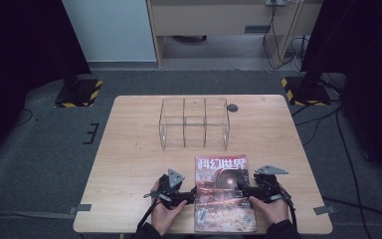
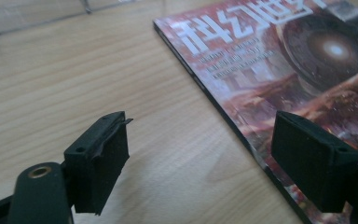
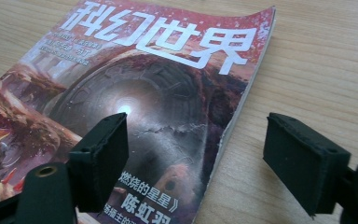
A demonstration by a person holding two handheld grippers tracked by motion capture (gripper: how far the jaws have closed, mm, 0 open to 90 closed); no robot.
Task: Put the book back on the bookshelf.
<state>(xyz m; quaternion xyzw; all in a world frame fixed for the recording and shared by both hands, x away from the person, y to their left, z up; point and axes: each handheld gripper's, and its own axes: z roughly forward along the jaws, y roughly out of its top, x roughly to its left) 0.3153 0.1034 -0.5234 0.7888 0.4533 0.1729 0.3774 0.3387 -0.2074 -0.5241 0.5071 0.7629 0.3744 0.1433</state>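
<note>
A magazine (image 1: 224,194) with a red cover and large white characters lies flat near the table's front edge. My left gripper (image 1: 191,194) sits at its left side and is open. In the left gripper view (image 2: 205,158) one jaw hovers over bare wood and the other over the magazine (image 2: 284,60), with the spine edge between them. My right gripper (image 1: 242,189) is at the magazine's right side, also open. In the right gripper view (image 3: 205,158) its jaws straddle the page edge of the magazine (image 3: 135,93), one over the cover and one over wood. Neither pair of pads presses on anything.
A clear plastic divided box (image 1: 195,123) stands at the middle back of the wooden table (image 1: 129,149). A small dark round disc (image 1: 233,107) lies just to its right. Two stand bases with yellow-black stripes (image 1: 79,94) sit on the floor beyond the table's corners.
</note>
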